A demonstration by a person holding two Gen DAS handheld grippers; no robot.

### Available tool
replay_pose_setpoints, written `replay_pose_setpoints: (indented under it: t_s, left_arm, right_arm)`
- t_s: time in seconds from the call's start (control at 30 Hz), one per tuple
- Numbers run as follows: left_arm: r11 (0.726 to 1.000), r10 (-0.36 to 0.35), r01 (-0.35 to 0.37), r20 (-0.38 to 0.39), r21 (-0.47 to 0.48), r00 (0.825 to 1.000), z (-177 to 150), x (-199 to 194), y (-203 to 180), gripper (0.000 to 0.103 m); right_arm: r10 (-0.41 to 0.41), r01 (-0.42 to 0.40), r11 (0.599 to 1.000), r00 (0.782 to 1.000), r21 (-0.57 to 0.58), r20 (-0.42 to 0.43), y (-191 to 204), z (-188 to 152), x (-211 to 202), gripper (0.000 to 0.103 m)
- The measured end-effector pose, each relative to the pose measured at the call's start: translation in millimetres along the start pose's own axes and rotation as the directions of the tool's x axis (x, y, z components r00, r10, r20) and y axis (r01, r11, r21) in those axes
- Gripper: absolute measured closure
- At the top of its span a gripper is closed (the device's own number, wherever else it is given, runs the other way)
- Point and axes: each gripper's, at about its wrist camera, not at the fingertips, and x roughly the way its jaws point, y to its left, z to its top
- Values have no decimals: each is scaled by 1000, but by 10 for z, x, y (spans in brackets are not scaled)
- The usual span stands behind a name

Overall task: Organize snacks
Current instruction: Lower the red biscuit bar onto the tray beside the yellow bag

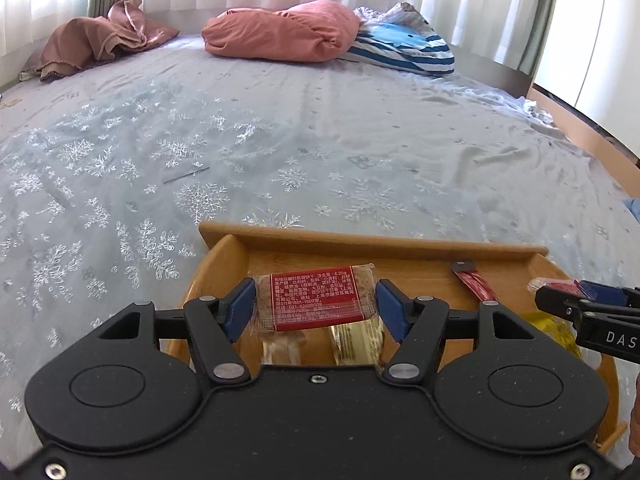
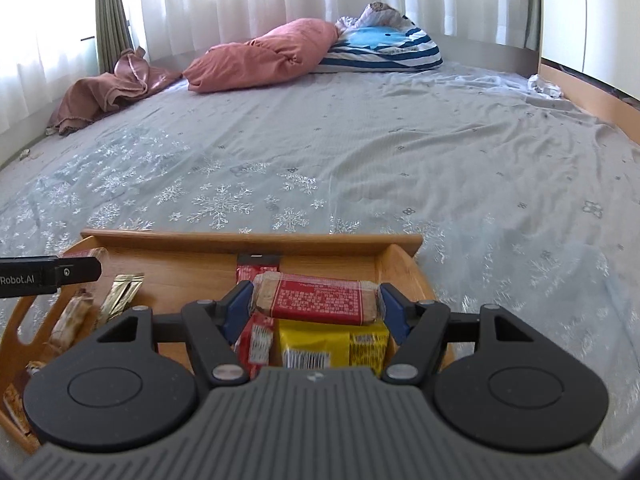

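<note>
Nearest in the left wrist view, the left gripper (image 1: 316, 306) is clenched on a red-labelled biscuit pack (image 1: 316, 298), its blue pads pressed against the pack's two short ends, and it holds the pack above the wooden tray (image 1: 372, 242). Under it, at about 6 o'clock, lie two pale wrapped bars (image 1: 356, 342) on the tray floor. At 3 o'clock a slim red stick sachet (image 1: 474, 282) lies against the tray's back wall.

The right wrist view shows much the same on its side: the right gripper (image 2: 318, 300) grasps a second red biscuit pack (image 2: 316, 298) end to end, also clear of the tray floor. Below it sit a yellow packet (image 2: 332, 346) and a red packet (image 2: 256, 342); a further red wrapper (image 2: 258, 269) rests near the back wall at 12 o'clock. At 9 o'clock lie gold-wrapped sticks (image 2: 122, 294), and more wrapped snacks run down the tray's left edge — what they are is hard to tell, since the fisheye stretches them.

Beyond the tray stretches the snowflake-printed bed sheet (image 2: 360, 152), with no loose snacks visible on it. At the far end, around 12 o'clock, lie a pink pillow (image 2: 264, 56) and a blue striped cushion (image 2: 384, 50), with sheer curtains behind.

The task looks well advanced — most snacks already lie in the tray. What appears left is setting these two packs down inside it.
</note>
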Motion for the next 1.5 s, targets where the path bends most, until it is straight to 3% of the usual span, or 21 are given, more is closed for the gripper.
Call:
replay_pose_setpoints:
  t_s: [0.27,0.63,1.5]
  left_arm:
    - [999,39,-39,-34,-8,999,11,260,57,40]
    - [998,68,-68,-43,-5,997,-2,392,15,40]
    - [996,70,-64,-84,66,994,-10,430,-50,40]
  right_arm:
    - [-62,62,998,997,0,-46,-67,52,283,33]
    - [-79,77,997,995,-31,-58,-48,31,395,32]
    - [-35,32,999,995,-41,-95,9,-34,478,29]
